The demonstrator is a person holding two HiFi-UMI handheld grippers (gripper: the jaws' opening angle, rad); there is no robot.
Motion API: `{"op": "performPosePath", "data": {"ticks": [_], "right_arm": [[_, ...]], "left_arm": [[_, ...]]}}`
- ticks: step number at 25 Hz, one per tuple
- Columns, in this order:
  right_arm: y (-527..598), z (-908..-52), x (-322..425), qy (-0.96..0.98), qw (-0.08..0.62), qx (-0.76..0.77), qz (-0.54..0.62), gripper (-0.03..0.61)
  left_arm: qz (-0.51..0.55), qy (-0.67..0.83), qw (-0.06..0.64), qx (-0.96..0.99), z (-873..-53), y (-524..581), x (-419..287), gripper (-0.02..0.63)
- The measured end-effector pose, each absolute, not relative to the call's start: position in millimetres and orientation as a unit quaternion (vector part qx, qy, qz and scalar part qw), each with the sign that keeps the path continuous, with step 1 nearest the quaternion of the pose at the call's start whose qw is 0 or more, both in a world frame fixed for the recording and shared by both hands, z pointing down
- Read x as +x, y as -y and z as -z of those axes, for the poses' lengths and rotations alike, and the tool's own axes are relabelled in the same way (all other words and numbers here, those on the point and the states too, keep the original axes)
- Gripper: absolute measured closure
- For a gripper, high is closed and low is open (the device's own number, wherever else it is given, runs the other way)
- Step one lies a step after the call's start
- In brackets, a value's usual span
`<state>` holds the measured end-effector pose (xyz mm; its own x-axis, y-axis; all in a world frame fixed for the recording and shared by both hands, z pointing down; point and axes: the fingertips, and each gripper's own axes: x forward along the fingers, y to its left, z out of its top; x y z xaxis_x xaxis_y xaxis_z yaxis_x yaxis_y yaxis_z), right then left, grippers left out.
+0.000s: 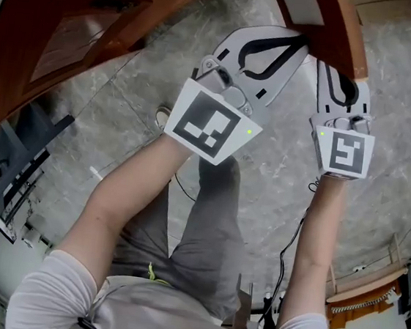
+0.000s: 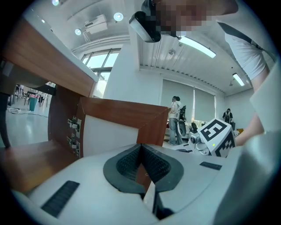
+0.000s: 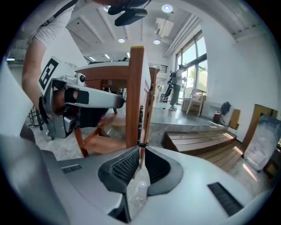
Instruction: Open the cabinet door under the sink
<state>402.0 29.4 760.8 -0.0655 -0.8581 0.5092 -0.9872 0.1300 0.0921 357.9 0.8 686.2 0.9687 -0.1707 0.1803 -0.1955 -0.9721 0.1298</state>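
The cabinet door [image 1: 351, 33] is brown wood with a white inner face and stands swung open at the top of the head view. My left gripper [image 1: 302, 40] reaches its near edge, jaws closed. In the left gripper view the door [image 2: 114, 132] runs down into the shut left gripper [image 2: 140, 148], and a brown strip shows between the pads. My right gripper [image 1: 342, 78] sits just right of it, tips under the door's edge. The right gripper view has the door [image 3: 135, 88] edge-on, pinched in the right gripper [image 3: 141, 151].
The brown cabinet body [image 1: 74, 27] curves along the upper left over grey marble floor [image 1: 125, 92]. Hinges [image 2: 72, 132] sit on the inner cabinet wall. A black rack [image 1: 15, 153] stands at the left, a wooden platform [image 1: 368, 289] at lower right. The person's legs [image 1: 206, 219] are below.
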Motion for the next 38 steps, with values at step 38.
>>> {"op": "performPosePath", "data": {"ticks": [38], "right_arm": [[-3,-618,346,0.675,0.196,0.696,-0.146,0.526]], "left_arm": [[-0.1,0.167,0.057,0.979,-561,50,238,0.601]]}}
